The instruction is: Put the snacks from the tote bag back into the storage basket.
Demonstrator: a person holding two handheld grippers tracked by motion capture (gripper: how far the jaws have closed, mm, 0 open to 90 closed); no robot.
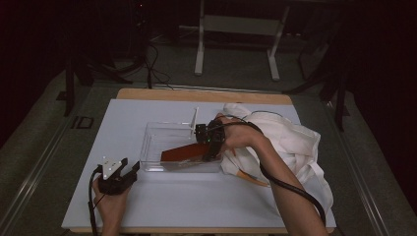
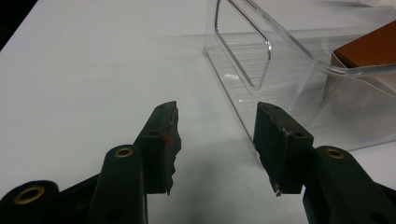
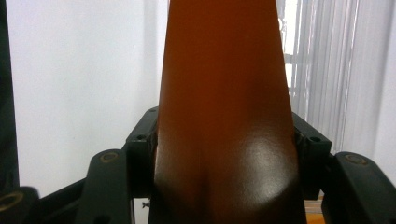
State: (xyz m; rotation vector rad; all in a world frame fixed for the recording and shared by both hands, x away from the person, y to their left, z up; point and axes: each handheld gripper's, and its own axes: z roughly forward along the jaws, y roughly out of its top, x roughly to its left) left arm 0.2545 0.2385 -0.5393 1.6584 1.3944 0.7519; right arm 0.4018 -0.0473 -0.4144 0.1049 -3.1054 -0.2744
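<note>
Right gripper view puts the brown pouch (image 3: 226, 116) dead centre, the right gripper (image 3: 224, 140) flanking it on both sides, pads apparently still touching. At mid-frame of the high view it leans inside the clear bin (image 1: 152, 147), beside the white cloth (image 1: 290, 142). Best play, I'd say: ease off only once it rests flat. Left gripper (image 2: 215, 140) waits wide and empty at lower left. No readable writing anywhere.

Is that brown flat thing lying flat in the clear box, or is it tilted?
Tilted. The brown flat thing slopes down into the clear box, its raised end between the right gripper's fingers.
</note>
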